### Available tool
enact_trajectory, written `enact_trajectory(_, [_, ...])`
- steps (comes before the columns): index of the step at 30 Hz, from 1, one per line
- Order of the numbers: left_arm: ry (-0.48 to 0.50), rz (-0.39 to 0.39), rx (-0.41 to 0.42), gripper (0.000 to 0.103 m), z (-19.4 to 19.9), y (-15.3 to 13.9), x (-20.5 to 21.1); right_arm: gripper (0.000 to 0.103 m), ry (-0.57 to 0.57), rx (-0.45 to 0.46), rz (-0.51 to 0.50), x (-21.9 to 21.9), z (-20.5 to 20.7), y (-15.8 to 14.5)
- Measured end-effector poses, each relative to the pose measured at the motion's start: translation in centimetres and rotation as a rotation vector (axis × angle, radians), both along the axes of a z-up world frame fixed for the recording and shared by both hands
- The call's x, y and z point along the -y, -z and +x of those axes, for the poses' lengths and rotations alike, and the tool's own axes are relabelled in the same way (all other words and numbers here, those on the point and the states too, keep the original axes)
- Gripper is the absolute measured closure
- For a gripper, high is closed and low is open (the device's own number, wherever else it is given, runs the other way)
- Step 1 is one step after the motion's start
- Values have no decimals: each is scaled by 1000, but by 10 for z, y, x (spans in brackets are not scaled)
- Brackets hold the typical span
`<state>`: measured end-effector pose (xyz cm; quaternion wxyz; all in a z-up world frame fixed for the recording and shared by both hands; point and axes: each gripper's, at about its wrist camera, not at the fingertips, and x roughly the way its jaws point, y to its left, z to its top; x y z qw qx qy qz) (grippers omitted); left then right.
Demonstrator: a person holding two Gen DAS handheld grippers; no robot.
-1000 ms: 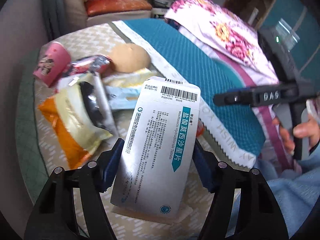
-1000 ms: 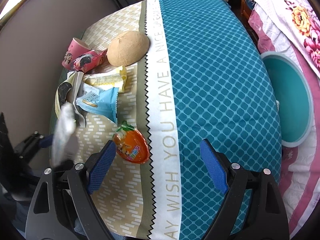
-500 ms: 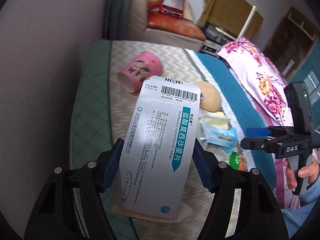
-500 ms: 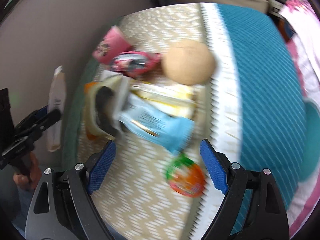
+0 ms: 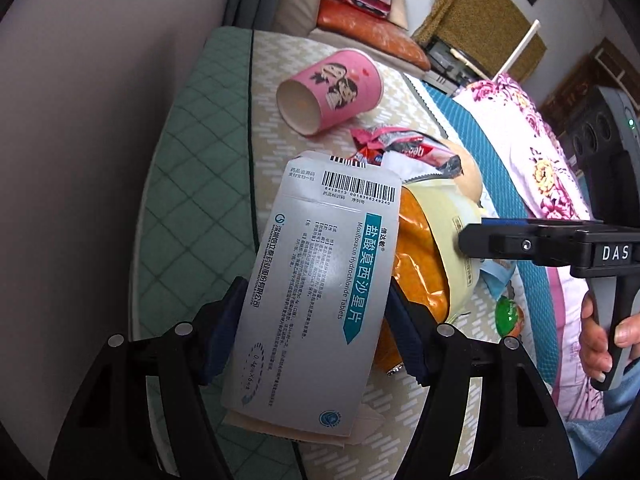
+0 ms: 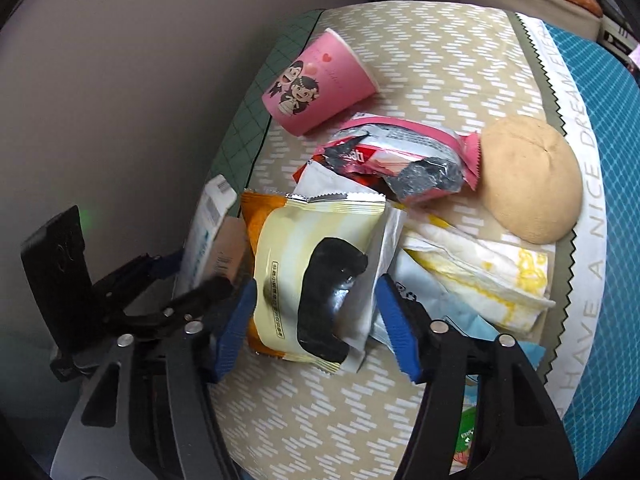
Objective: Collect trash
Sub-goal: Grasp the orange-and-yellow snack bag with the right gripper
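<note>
Here, left wrist view: the left gripper [image 5: 316,328] pinches a flat, glossy white-and-teal medicine box [image 5: 320,296], its blue pads pressed on the box's two long edges, exactly as one second ago. The background has changed: the box, previously seen against the teal cloth, now stands over the beige zigzag-patterned cloth [image 5: 280,64], just in front of the pink paper cup [image 5: 332,90], which lies on its side with its mouth open. Beside the box lies a crinkled orange-and-cream snack bag [image 5: 436,264]; the right gripper [image 5: 472,240], formerly well apart from the cup, now reaches that bag from the right, gripped by a hand [image 5: 604,336].

Right wrist view: the right gripper [image 6: 316,320], a second ago spread over an orange jelly cup, now straddles the orange-and-cream snack bag [image 6: 312,280], below the pink paper cup [image 6: 316,88]. Its jaws are closing with the bag between the blue ribbed pads; whether the pads already press on the foil cannot be told. Between cup and bag lies a torn pink-and-silver wrapper [image 6: 400,156]; a round tan bun-shaped object [image 6: 532,180] sits right of the cup, with a soft white-and-yellow packet [image 6: 480,276] beneath it. The left gripper [image 6: 176,280] holds the medicine box [image 6: 208,228] edge-on, lower left of the cup.
</note>
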<state>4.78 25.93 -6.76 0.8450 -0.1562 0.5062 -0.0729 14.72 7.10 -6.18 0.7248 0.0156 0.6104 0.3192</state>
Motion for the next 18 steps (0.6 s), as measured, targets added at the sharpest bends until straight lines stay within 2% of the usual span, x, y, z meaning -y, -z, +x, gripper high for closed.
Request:
enact_trajectory(5, [-3, -15, -2, 34, -2, 4, -3, 46, 5, 13, -40, -6, 3, -1])
enact_trajectory(9, [-1, -18, -7, 34, 1, 8, -5, 46, 38, 49, 0, 3, 1, -20])
enact_trajectory(11, [6, -20, -19, 34, 2, 10, -4, 50, 13, 30, 20, -2, -3, -20])
enact_trajectory(13, [8, -12, -21, 34, 2, 12, -2, 61, -18, -18, 32, -11, -2, -13])
enact_trajectory(18, [9, -16, -20, 34, 4, 14, 0, 61, -17, -70, 38, -26, 1, 8])
